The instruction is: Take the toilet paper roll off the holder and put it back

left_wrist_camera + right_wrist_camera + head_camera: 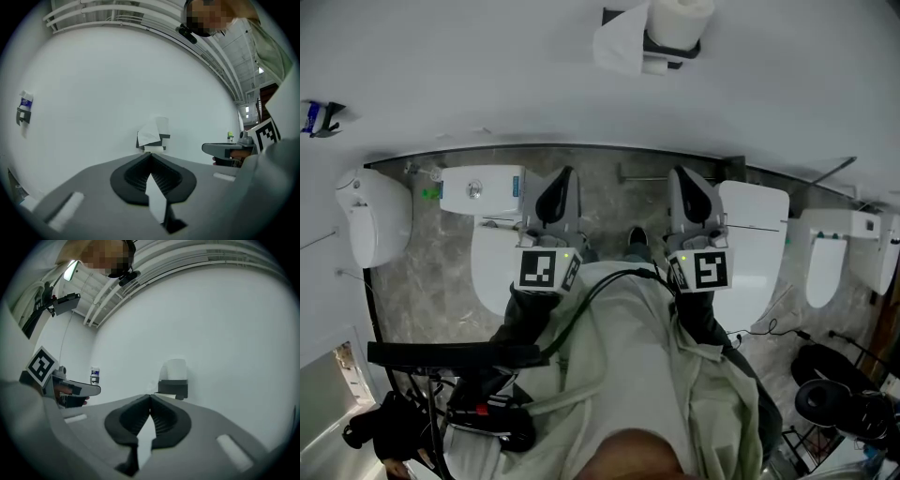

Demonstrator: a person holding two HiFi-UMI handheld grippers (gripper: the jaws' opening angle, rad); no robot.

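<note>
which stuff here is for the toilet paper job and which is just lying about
For the job:
toilet paper roll
wall holder
left gripper, shut, empty
right gripper, shut, empty

Just about:
left toilet
right toilet
small blue fixture on the wall

Toilet paper roll (680,17) on holder (673,45)

Wall (487,75) is presenting as smooth, matt white. Toilet paper roll (680,17) is showing soft white paper, with its loose sheet crumpling. Holder (675,47) is reading as dark and matt. Left gripper (565,174) and right gripper (682,174) are showing matt grey plastic shells and dark ribbed pads (164,174). Floor (619,202) is appearing as veined grey stone.
</note>
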